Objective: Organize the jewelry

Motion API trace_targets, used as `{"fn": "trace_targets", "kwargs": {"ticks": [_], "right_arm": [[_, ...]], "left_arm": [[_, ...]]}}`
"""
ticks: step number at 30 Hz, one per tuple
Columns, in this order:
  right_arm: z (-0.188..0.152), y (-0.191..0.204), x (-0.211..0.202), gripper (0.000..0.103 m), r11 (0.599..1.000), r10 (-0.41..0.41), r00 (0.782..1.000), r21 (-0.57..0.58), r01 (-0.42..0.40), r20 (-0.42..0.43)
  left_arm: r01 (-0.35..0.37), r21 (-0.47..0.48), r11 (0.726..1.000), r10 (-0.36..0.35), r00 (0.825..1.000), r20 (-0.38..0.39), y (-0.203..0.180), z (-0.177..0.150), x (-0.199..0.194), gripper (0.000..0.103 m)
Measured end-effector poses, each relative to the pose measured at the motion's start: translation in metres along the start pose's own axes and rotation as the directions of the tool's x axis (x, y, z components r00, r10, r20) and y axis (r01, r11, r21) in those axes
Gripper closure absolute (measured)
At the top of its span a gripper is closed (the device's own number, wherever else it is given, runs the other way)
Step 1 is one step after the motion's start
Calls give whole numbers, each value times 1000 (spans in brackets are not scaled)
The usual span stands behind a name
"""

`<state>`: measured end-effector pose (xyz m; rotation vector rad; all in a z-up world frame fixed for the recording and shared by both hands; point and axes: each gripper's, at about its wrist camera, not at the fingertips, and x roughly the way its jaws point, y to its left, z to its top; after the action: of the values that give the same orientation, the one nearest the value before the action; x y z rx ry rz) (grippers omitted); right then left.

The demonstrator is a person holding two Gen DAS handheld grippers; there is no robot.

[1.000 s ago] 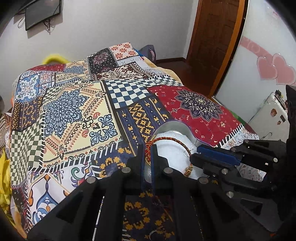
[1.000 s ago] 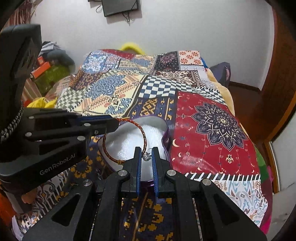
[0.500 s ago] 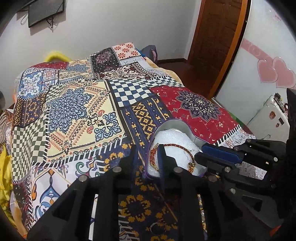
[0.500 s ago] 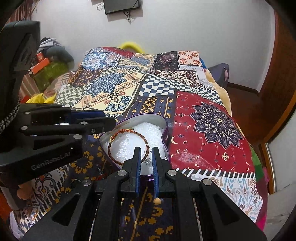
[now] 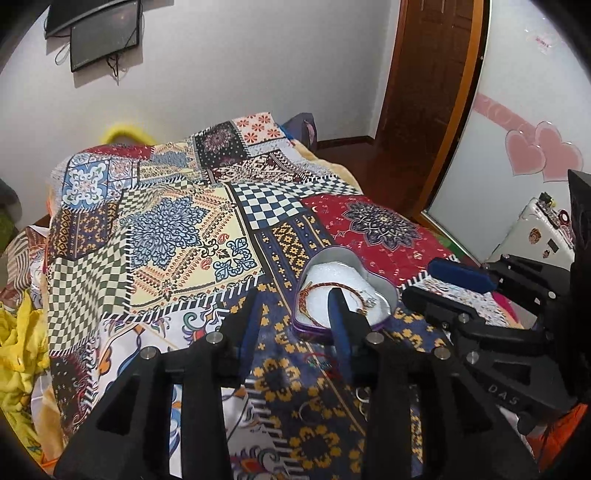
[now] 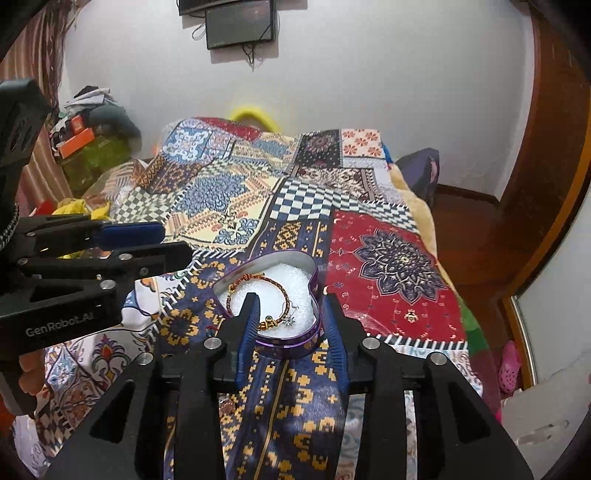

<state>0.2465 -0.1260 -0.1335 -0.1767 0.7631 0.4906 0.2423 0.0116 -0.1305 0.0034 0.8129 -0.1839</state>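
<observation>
Bed under patchwork bedspread (image 6: pixel 388 266) fills the room. White wall (image 6: pixel 388 81) behind it carries a dark screen (image 6: pixel 240 22). Wooden door (image 5: pixel 432 92) right of bed.

The box (image 6: pixel 312 280) sits on the bed cover (image 6: pixel 399 266), near its front edge. The bracelet (image 6: pixel 258 291) lies inside the box. The right gripper (image 6: pixel 290 317) is spread just in front of the box. The left gripper (image 5: pixel 295 314) is spread too, left of the box, with one finger (image 5: pixel 338 310) over it. Small rings (image 5: pixel 306 410) lie on the cover in front of the box.
</observation>
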Motion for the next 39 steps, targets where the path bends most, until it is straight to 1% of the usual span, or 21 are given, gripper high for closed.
{"fn": "trace_targets", "kwargs": {"ticks": [5, 11, 15, 20, 23, 28, 32, 39], "right_arm": [[-1, 3, -20, 71, 1000, -7, 1000, 7, 7, 30], [-9, 5, -33, 70, 1000, -7, 999, 19, 6, 45], [-18, 8, -33, 70, 1000, 3, 999, 22, -4, 34], [-34, 11, -26, 70, 999, 19, 1000, 26, -19, -8], [-43, 13, -16, 70, 999, 28, 999, 27, -27, -42], [-55, 15, 4, 70, 998, 53, 994, 39, -50, -99], [-60, 16, 14, 70, 996, 83, 989, 51, -77, -125], [-63, 18, 24, 70, 992, 122, 984, 60, -115, -133]], "left_arm": [[4, 3, 1000, -4, 1000, 24, -5, -7, -23, 60], [-3, 6, 1000, 2, 1000, 18, -6, -23, -40, 60], [-1, -2, 1000, 1, 1000, -13, -2, -38, -41, 60], [-7, -3, 1000, 7, 997, -71, 3, -59, -31, 60], [-2, -6, 1000, 1, 994, -112, 5, -72, -20, 60], [16, -10, 1000, -17, 988, -157, 5, -87, -5, 60], [35, 2, 999, -34, 983, -179, 1, -94, 6, 60], [61, 7, 998, -58, 978, -201, -2, -96, 24, 60]]}}
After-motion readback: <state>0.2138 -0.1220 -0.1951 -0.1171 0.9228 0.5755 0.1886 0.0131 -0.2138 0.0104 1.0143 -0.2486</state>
